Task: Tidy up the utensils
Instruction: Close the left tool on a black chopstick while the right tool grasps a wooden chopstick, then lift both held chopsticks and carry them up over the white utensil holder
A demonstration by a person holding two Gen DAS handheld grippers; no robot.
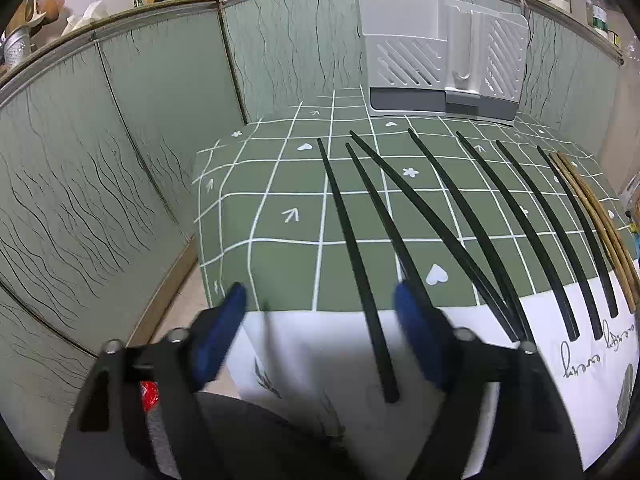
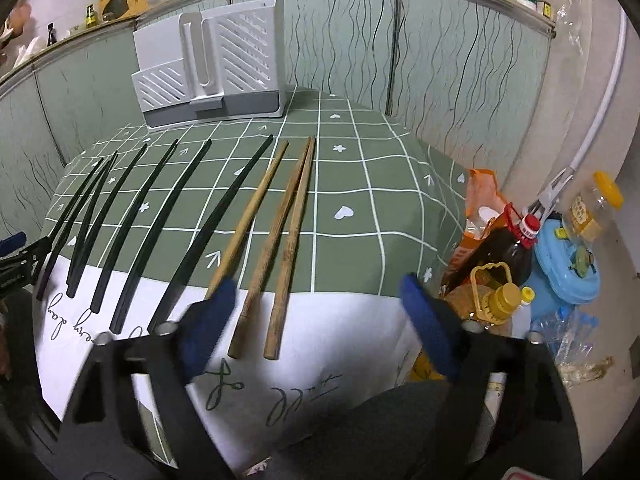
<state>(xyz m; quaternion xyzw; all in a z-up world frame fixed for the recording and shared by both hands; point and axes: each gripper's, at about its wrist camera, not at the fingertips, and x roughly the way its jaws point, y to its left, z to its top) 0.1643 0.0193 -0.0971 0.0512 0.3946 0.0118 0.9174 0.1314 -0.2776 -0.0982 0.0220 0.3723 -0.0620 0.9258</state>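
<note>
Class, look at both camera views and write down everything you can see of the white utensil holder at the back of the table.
The utensil holder is a boxy rack of what looks like white plastic on a grey base. It has compartments of different heights, walls pierced with slanted slots, and a narrow upright loop-shaped piece between the two slotted front panels. It stands upright at the far end of the green checked tablecloth, near the wavy-patterned wall panels. Nothing shows above its rims.

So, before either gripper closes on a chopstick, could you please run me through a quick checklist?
1. Left gripper open, nothing held: ok.
2. Right gripper open, nothing held: ok.
3. One black chopstick lies between the left gripper's fingers: ok.
4. Only one wooden chopstick between the right gripper's fingers: not ok, two lie there.
5. Utensil holder upright at the far end of the table: ok.
6. Holder compartments free: cannot tell.
</note>
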